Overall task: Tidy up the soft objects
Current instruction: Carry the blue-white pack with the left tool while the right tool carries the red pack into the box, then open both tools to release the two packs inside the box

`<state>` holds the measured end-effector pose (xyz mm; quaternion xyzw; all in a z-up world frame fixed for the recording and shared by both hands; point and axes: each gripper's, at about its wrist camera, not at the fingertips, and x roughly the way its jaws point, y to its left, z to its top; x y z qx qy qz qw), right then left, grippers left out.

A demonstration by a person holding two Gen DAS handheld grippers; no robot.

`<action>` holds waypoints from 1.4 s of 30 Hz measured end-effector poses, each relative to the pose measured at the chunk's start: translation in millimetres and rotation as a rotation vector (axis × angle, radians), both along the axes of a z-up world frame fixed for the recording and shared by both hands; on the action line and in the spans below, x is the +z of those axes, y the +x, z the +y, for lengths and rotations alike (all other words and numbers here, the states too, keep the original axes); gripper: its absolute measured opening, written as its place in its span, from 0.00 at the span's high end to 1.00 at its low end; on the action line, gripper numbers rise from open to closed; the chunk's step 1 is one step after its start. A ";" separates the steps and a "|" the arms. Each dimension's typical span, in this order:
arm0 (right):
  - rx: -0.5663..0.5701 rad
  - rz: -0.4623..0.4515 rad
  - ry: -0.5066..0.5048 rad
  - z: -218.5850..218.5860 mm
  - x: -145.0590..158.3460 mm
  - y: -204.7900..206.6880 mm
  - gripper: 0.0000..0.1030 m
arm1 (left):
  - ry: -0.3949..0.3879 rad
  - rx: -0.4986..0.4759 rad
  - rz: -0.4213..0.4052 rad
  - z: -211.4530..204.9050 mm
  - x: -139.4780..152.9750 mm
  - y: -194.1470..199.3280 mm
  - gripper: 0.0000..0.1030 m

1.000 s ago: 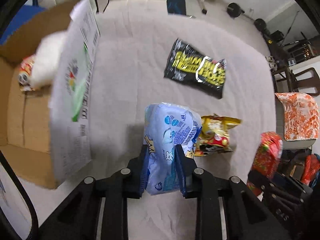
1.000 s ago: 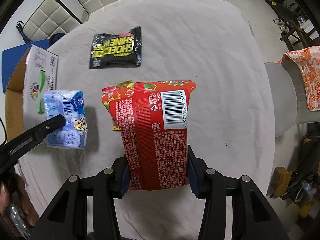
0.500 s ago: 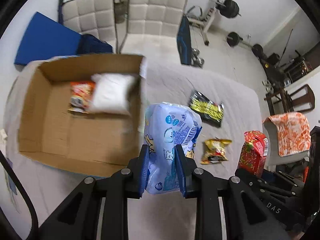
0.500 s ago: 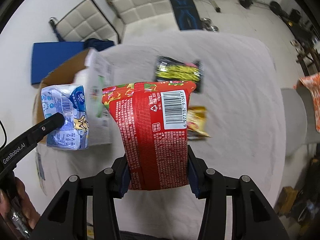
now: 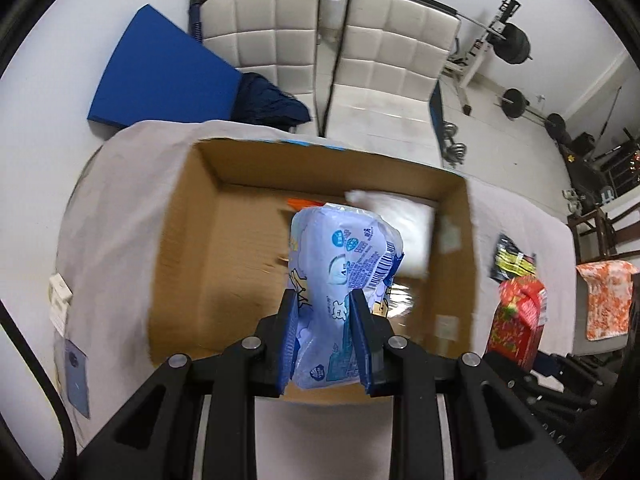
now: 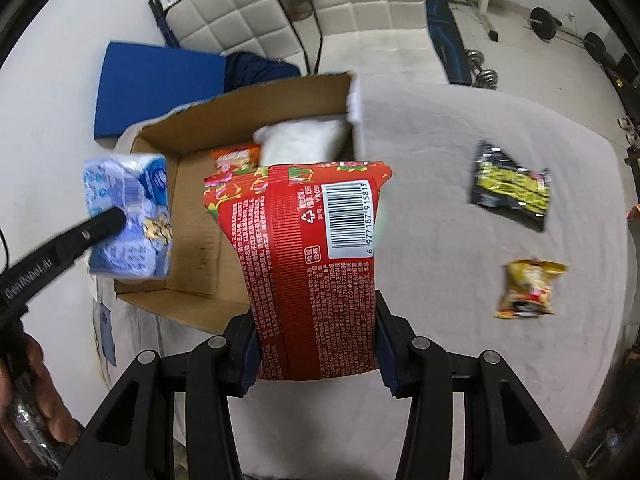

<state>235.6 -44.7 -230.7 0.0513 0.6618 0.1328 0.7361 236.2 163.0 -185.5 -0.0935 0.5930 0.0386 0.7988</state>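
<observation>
My left gripper is shut on a light blue tissue pack and holds it above the open cardboard box. The pack also shows in the right wrist view. My right gripper is shut on a red packet, held above the table just right of the box. Inside the box lie a white soft pack and an orange packet. A black and yellow packet and a small yellow packet lie on the white tablecloth.
Two white padded chairs and a blue mat stand behind the table. Gym weights are at the back right. A chair with an orange patterned cloth is at the right edge.
Both grippers have moved left and toward the box with their packs. The blue tissue pack is now over the box opening; the red packet has come closer to the box's right wall.
</observation>
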 end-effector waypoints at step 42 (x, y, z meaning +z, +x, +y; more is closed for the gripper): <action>0.033 0.148 -0.190 114.6 -123.2 37.5 0.22 | 0.046 0.019 0.167 95.8 -120.8 90.6 0.39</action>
